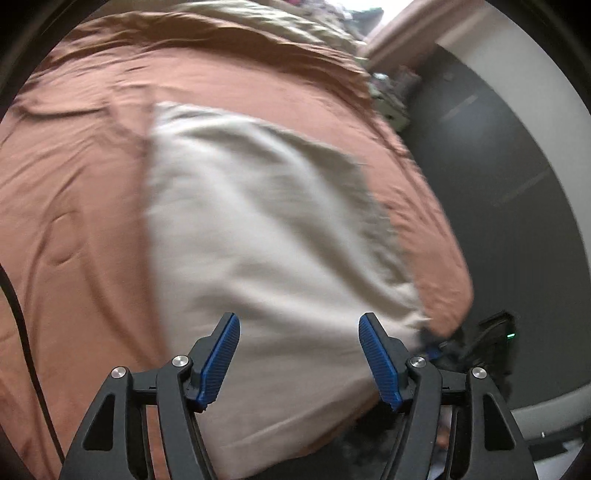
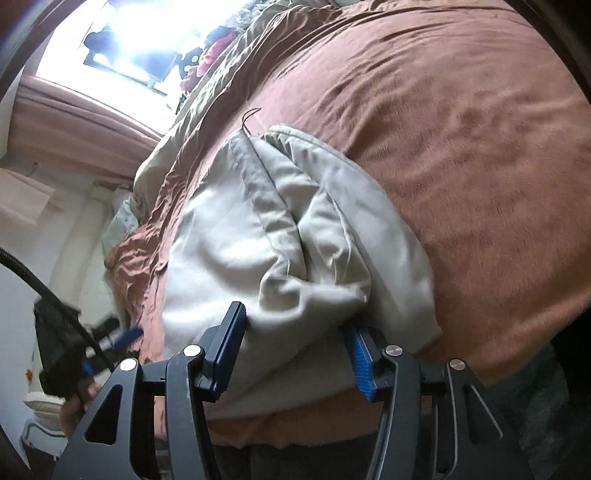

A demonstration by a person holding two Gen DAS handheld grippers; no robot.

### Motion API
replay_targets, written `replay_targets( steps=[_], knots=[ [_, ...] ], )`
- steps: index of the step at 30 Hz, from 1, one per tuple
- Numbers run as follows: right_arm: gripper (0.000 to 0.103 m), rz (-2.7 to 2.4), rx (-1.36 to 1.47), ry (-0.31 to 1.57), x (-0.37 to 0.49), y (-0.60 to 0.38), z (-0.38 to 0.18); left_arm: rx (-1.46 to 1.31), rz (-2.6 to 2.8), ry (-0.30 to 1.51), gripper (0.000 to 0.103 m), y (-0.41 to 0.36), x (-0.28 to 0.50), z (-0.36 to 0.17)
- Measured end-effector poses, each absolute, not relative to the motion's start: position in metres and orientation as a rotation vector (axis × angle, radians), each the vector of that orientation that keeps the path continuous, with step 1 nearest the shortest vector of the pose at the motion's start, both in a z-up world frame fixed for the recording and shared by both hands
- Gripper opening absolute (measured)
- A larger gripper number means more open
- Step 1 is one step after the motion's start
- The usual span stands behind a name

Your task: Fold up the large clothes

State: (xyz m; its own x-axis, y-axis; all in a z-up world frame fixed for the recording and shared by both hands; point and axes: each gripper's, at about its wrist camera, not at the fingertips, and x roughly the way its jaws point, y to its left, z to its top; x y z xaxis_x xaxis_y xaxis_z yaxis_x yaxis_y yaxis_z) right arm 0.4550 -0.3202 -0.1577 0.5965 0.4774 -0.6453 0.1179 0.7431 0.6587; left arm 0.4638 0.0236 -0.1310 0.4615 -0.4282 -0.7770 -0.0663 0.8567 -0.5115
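A pale beige garment (image 1: 266, 229) lies spread on a bed with a rust-brown cover (image 1: 81, 177). My left gripper (image 1: 299, 332) hovers over the garment's near end, jaws wide apart, with nothing pinched between the blue pads. In the right wrist view the garment (image 2: 280, 229) is doubled over, with bunched folds and a seam running along it. My right gripper (image 2: 295, 332) stands open at its near edge; loose cloth lies between the fingers, and the pads do not press on it. The other gripper's blue pad (image 2: 127, 336) shows blurred at the left, beside a hand (image 2: 74, 402).
An olive blanket (image 1: 288, 26) is heaped at the bed's far end. Dark floor (image 1: 498, 221) runs along the bed's side, with a black device showing a green light (image 1: 509, 335). A bright window (image 2: 140, 44) with a pink curtain (image 2: 74, 122) lies beyond. A black cable (image 2: 48, 295) hangs at the left.
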Motion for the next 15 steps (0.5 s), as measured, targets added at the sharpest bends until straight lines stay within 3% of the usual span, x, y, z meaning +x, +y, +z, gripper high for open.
replay_targets(
  steps=[1, 4, 11, 15],
  knots=[
    [0.036, 0.219, 0.715, 0.924, 0.458, -0.319, -0.158, -0.519, -0.199, 1.094, 0.069, 0.031, 0.462, -0.139],
    [0.015, 0.23, 0.701, 0.903, 0.459, -0.314, -0.153, -0.512, -0.105, 1.157, 0.068, 0.046, 0.455, -0.163],
    [0.01, 0.231, 0.631, 0.82, 0.438, -0.308, -0.131, -0.524, -0.139, 1.211, 0.068, 0.037, 0.451, -0.184],
    [0.01, 0.204, 0.633, 0.809, 0.422, -0.313, -0.136, -0.492, -0.161, 1.196, 0.06, 0.021, 0.454, -0.178]
  ],
)
